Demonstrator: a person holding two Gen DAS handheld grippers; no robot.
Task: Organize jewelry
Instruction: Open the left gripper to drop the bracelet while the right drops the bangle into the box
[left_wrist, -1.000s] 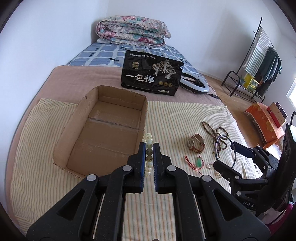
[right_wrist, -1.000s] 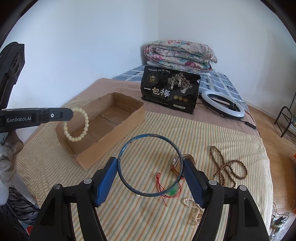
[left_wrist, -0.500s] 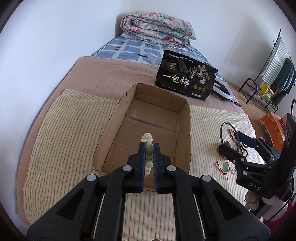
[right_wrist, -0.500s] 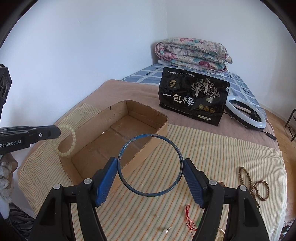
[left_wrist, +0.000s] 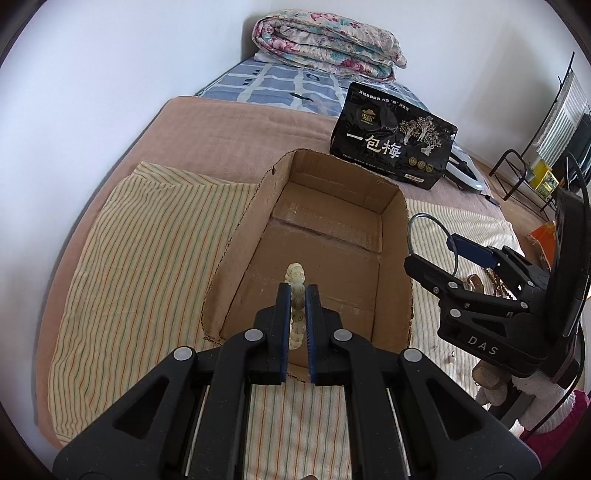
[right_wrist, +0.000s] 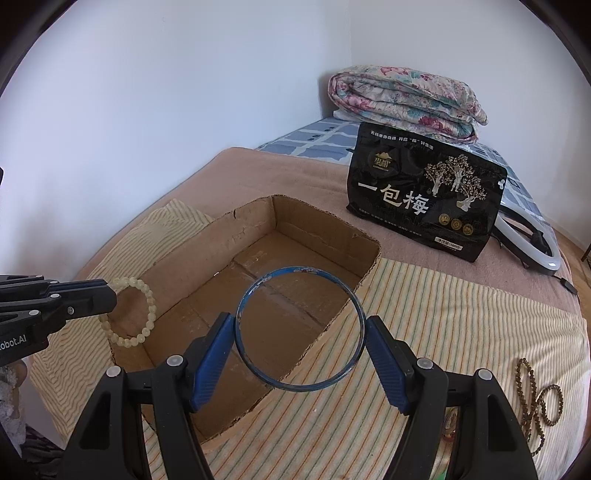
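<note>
An open, empty cardboard box (left_wrist: 391, 206) (right_wrist: 295, 218) lies on the striped cloth. My left gripper (left_wrist: 298, 291) is shut on a pale bead bracelet (left_wrist: 296, 306) (right_wrist: 129, 312), held over the box's near end. In the right wrist view that gripper (right_wrist: 107, 295) enters from the left with the bracelet hanging at the box's near corner. My right gripper (right_wrist: 300, 325) (left_wrist: 432, 247) is shut on a thin blue bangle (right_wrist: 300, 326) (left_wrist: 430, 236), its pads pressing the ring's two sides, above the box's right wall.
A brown bead necklace (right_wrist: 539, 398) lies on the striped cloth (right_wrist: 443, 332) at the right. A black snack bag (right_wrist: 424, 192) stands behind the box, with a ring light (right_wrist: 532, 240) beside it and a folded quilt (right_wrist: 402, 99) farther back. A clothes rack (left_wrist: 546, 140) stands right.
Both grippers have moved left from the loose jewelry toward the box. The bead bracelet now hangs over the box's near end, the bangle over its right wall. Both grips are unchanged.
</note>
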